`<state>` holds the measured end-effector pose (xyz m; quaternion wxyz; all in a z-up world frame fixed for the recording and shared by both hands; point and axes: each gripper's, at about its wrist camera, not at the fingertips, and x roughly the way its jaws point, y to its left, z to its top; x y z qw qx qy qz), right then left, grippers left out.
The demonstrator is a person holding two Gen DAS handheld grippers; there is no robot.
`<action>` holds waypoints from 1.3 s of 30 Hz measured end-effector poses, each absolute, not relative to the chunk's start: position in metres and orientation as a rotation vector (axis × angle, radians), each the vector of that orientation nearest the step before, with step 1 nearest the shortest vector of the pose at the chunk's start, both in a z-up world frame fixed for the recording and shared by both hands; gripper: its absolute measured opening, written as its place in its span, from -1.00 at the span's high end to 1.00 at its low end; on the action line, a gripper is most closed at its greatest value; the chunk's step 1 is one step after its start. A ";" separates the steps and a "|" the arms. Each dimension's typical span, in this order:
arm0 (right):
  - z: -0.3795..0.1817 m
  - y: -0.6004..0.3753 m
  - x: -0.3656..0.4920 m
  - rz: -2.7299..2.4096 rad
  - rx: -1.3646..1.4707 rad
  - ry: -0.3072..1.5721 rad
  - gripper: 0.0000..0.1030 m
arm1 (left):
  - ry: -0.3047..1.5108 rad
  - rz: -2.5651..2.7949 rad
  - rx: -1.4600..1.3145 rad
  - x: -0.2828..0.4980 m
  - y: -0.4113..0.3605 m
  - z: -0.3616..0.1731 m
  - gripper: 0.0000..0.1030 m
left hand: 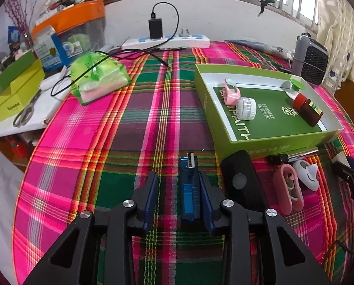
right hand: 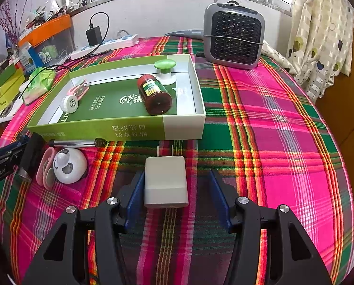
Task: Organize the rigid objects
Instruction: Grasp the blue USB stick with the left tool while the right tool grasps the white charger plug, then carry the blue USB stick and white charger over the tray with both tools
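A green shallow box (left hand: 283, 140) (right hand: 129, 130) on the plaid cloth holds a brown jar (left hand: 308, 112) (right hand: 155, 95), a white round cap (left hand: 247, 108) (right hand: 69, 103), a pink clip (left hand: 231, 91) and a green-topped knob (right hand: 165, 70). My left gripper (left hand: 178, 178) is open around a blue USB stick (left hand: 189, 187), which lies against the right finger. My right gripper (right hand: 177, 178) is open around a white charger plug (right hand: 165, 184), which lies beside the left finger. In front of the box lie a black device (left hand: 242, 180), a pink case (left hand: 288, 190), a white panda gadget (right hand: 68, 166) and a silver pen (right hand: 77, 143).
A grey fan heater (right hand: 233, 35) stands behind the box at the right. A white power strip (left hand: 165, 41) with a black adapter lies at the back. A green plastic bag (left hand: 98, 78) and a cluttered side table (left hand: 17, 90) are at the left.
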<state>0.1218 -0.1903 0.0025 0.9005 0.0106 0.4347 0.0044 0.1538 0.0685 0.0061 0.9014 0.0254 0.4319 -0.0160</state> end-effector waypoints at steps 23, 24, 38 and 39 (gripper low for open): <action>0.004 -0.196 0.120 0.011 0.036 0.889 0.32 | 0.887 -0.046 0.054 0.154 0.067 0.007 0.70; 0.004 -0.196 0.120 0.011 0.036 0.889 0.32 | 0.887 -0.047 0.055 0.154 0.066 0.007 0.70; 0.005 -0.194 0.119 0.019 0.035 0.887 0.32 | 0.878 -0.059 0.060 0.153 0.062 0.012 0.71; 0.006 -0.194 0.118 0.020 0.035 0.883 0.32 | 0.875 -0.060 0.059 0.152 0.062 0.012 0.71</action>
